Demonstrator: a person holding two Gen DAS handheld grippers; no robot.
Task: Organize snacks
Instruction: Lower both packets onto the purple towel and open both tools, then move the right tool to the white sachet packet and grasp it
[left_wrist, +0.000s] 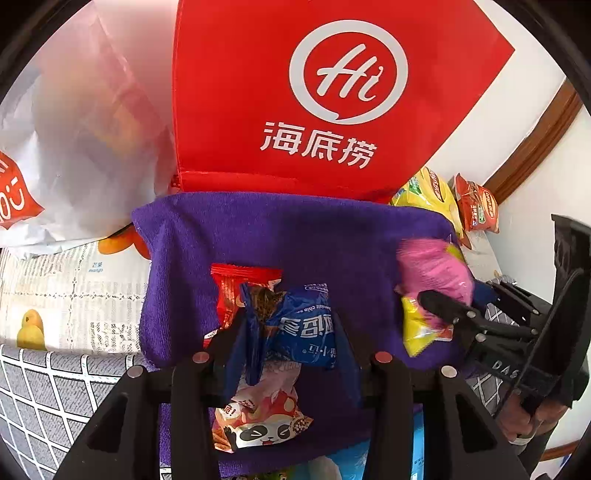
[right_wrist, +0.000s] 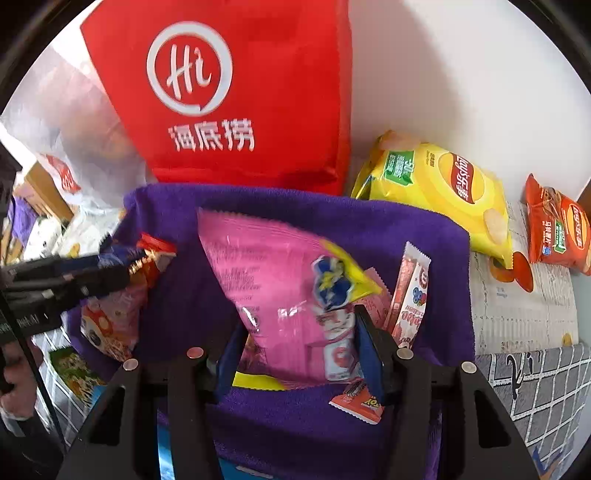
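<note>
the left hand-held gripper (left_wrist: 291, 332) pinches a crinkly blue foil snack packet (left_wrist: 295, 328) and the right hand-held gripper (right_wrist: 299, 332) grips a glossy pink snack bag (right_wrist: 273, 288) above the purple towel (left_wrist: 295, 236); either slick wrapper could slip out.

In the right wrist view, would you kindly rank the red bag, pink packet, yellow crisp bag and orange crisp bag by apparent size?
1. red bag
2. pink packet, though nearness to the camera enlarges it
3. yellow crisp bag
4. orange crisp bag
</note>
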